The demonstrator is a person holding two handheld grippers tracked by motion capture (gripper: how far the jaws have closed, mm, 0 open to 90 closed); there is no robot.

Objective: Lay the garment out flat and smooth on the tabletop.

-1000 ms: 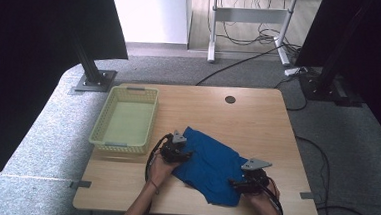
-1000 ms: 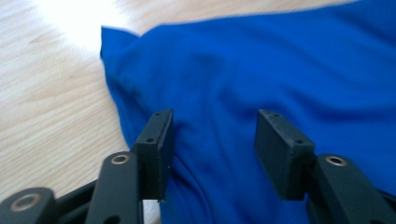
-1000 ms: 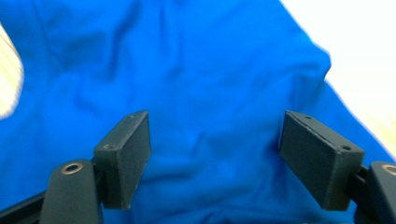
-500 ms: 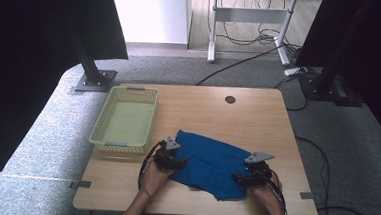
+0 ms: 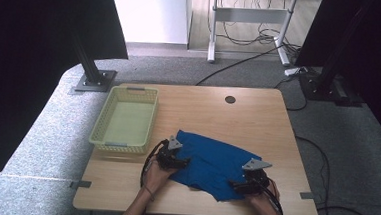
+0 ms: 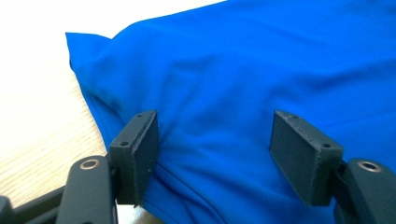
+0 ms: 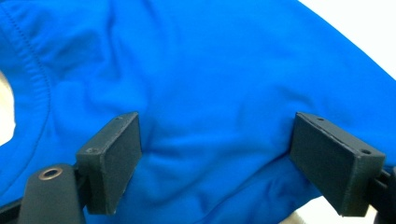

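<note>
Under both spread grippers, blue cloth (image 5: 214,164) hides the table (image 5: 257,121).

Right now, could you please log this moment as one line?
left gripper open | right gripper open | both over blue cloth | basket empty

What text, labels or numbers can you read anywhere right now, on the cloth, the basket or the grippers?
None can be read.
Blue garment: plain fabric, no print or tag visible.
Yellow-green basket: no label.
Left gripper and right gripper: jaws open, bare black pads, no markings.
</note>
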